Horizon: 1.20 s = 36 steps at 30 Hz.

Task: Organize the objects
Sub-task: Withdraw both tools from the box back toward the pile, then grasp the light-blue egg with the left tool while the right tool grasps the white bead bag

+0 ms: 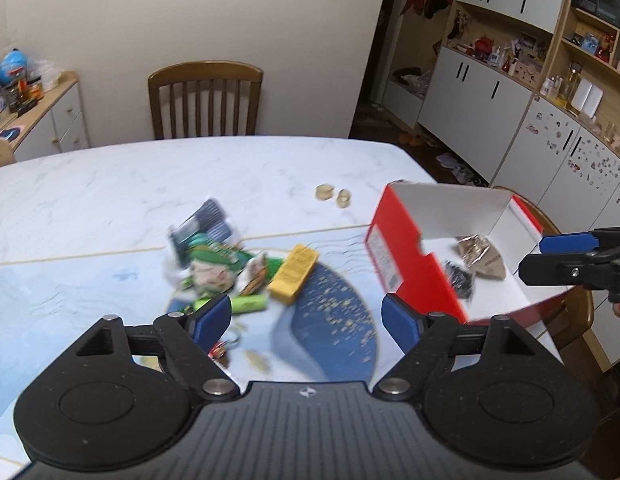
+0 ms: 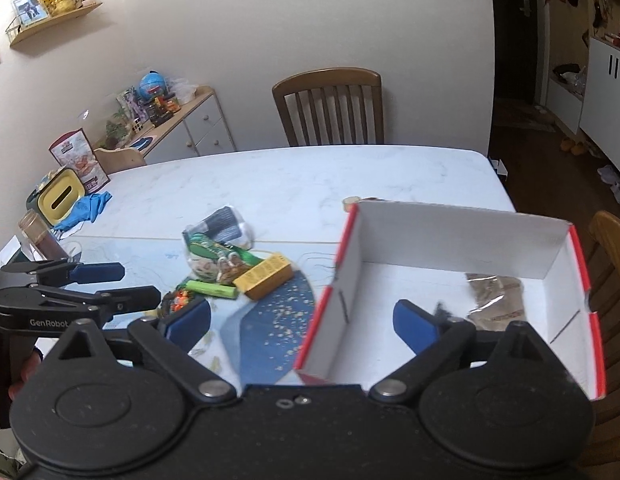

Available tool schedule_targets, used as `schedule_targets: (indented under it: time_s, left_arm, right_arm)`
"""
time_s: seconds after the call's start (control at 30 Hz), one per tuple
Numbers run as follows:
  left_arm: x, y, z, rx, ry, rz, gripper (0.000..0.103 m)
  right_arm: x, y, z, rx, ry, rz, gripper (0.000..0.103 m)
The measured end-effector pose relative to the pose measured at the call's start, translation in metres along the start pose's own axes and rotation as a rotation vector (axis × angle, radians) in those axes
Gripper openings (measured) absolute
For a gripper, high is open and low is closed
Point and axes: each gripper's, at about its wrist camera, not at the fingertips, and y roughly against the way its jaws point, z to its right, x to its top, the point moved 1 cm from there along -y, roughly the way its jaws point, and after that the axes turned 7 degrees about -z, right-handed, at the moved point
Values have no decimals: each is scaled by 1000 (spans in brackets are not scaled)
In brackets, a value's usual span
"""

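The left gripper (image 1: 306,316) and right gripper (image 2: 302,322) both had fingers spread wide, gripping nothing. The red cardboard box with white interior (image 2: 450,240) held a crinkled foil packet (image 2: 496,294). A yellow rectangular block (image 1: 293,274) and green cylindrical tube (image 1: 250,303) lay beside the box on the table (image 1: 150,184).

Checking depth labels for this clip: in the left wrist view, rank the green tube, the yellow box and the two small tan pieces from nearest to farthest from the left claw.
From the left claw:
1. Green tube, just past its left finger.
2. Yellow box, behind the tube, centre.
3. Tan pieces, far out on the bare marble table, slightly right.
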Motion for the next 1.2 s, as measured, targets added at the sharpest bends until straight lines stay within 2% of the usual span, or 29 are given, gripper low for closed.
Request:
schedule_targets:
  time_s: [0.13,0.3,0.47,0.9,1.07,1.2]
  left_arm:
    - [-12,5,-23,-10,26,-3,84]
    - [-27,10,-49,-12,40,-2,99]
    - [-42,10,-68,-11,16,-7,103]
    - [-90,-18,-92,5,-52,-58,103]
    - [-106,-31,-94,24,-76,-77,103]
    - [-118,-42,-98,22,-66,-88,103]
  right_arm:
    - [-6,-8,-19,-16,8,-13,97]
    - [-9,-17,-36,-27,5,-28,97]
    - [-13,-29,-51,-27,2,-53,97]
    - [-21,-90,-96,0,46,-160,97]
    - [-23,-114,-114,31,77,-195,97]
    - [-26,-139,-129,68,139,-260,95]
